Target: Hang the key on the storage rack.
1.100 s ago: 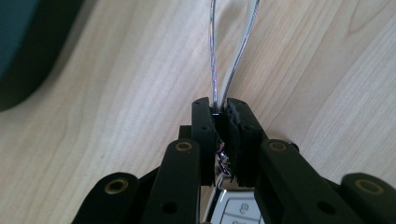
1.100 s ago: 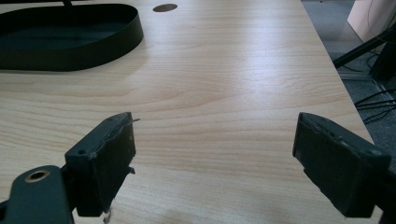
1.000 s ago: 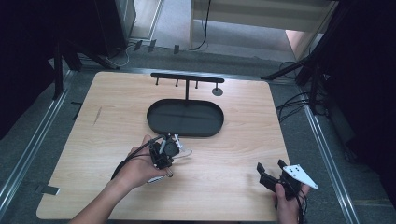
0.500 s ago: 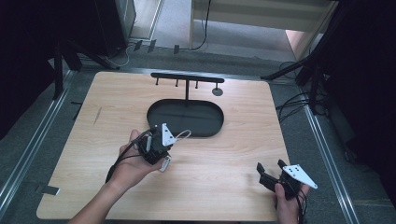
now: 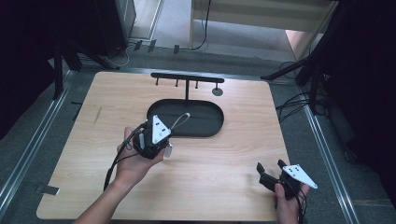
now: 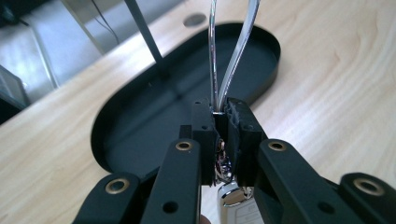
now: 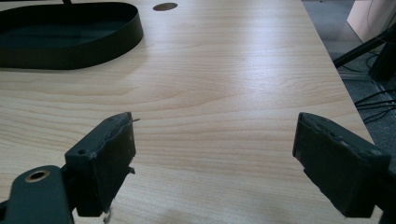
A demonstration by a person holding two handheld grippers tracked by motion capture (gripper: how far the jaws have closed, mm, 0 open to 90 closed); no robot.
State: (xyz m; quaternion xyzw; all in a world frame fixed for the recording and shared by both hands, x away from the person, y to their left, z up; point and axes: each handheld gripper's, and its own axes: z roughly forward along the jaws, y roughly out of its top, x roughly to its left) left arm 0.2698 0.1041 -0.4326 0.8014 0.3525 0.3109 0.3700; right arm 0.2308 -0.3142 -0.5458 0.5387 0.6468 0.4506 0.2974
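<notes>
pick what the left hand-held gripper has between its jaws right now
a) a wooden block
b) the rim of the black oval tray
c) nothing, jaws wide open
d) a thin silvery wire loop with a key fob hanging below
d: in the left gripper view the left hand-held gripper is shut on a silvery wire loop, with a key fob hanging below, over the black oval tray.

No text, label, brand, number or sign could be read anywhere in these views.
</notes>
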